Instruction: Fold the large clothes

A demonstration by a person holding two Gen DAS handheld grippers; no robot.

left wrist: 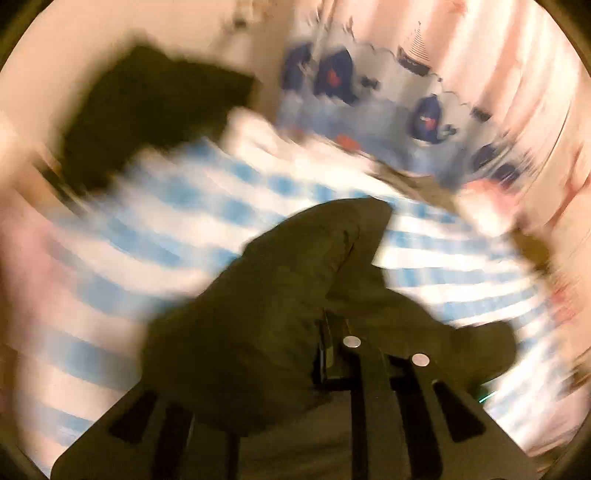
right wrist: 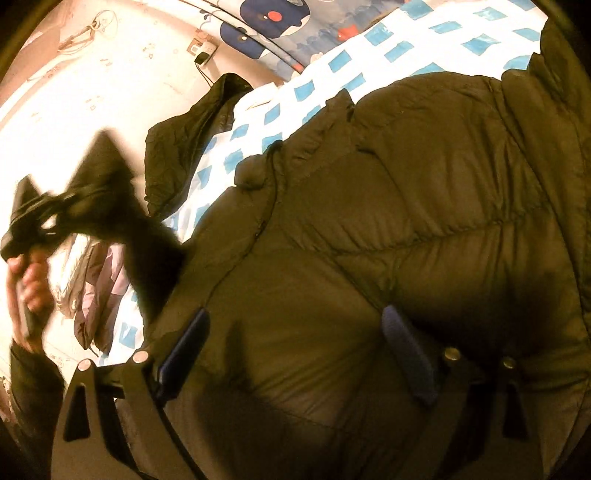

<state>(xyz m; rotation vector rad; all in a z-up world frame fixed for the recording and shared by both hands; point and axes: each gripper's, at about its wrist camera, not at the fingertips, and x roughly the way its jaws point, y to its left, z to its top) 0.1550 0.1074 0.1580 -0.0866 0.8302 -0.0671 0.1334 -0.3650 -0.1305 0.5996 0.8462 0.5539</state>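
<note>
Blue-checked bedsheet [right wrist: 373,35] carries the olive puffer jacket [right wrist: 424,206]; left gripper [left wrist: 334,332], clamped on its sleeve [left wrist: 295,258], lifts it for folding, while right gripper [right wrist: 295,354], jaws wide, rests on the jacket body, next likely pinning it.

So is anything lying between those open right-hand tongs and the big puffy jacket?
Nothing visible. The right tongs stand open directly over the dark puffy jacket, which is spread on the blue-checked sheet. The left tongs are already clamped on a corner of it.
</note>
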